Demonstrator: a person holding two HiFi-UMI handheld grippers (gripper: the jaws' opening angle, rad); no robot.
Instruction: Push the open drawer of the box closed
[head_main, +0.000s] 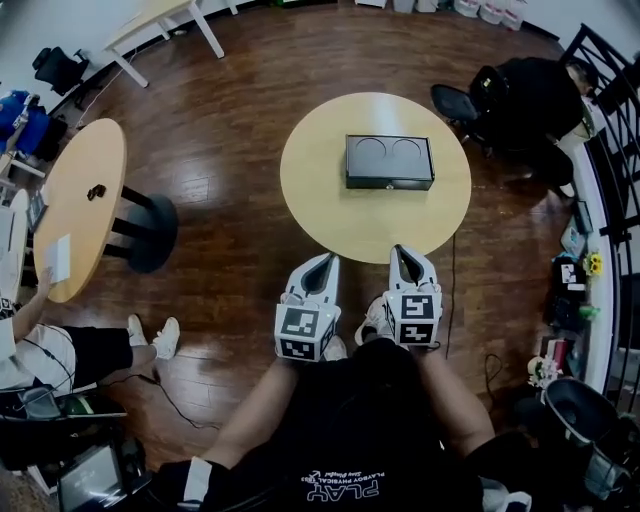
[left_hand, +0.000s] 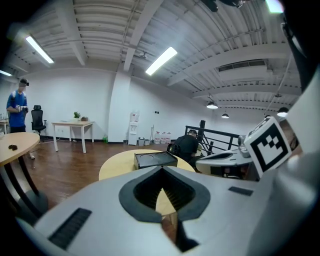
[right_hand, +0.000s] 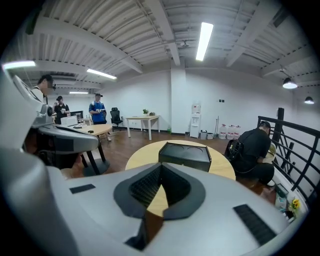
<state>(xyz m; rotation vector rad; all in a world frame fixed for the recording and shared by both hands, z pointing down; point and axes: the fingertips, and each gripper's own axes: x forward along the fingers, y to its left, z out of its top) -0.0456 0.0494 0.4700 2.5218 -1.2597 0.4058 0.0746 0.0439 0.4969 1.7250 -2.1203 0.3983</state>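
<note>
A black box (head_main: 390, 162) with two round recesses in its top lies in the middle of the round wooden table (head_main: 330, 205). Its drawer front faces me and looks almost flush with the box; no clear gap shows. My left gripper (head_main: 330, 259) and right gripper (head_main: 398, 250) hover side by side at the table's near edge, both shut and empty, well short of the box. From the left gripper (left_hand: 161, 168), the box (left_hand: 155, 160) lies ahead beyond the tips. Past the right gripper (right_hand: 160, 166), the box (right_hand: 185, 154) lies straight ahead.
A second round table (head_main: 80, 200) stands at the left, with a seated person's legs (head_main: 90, 350) beside it. Another person (head_main: 535, 100) crouches right of the box table, by a black railing (head_main: 610, 70). A white table (head_main: 160, 20) stands far back.
</note>
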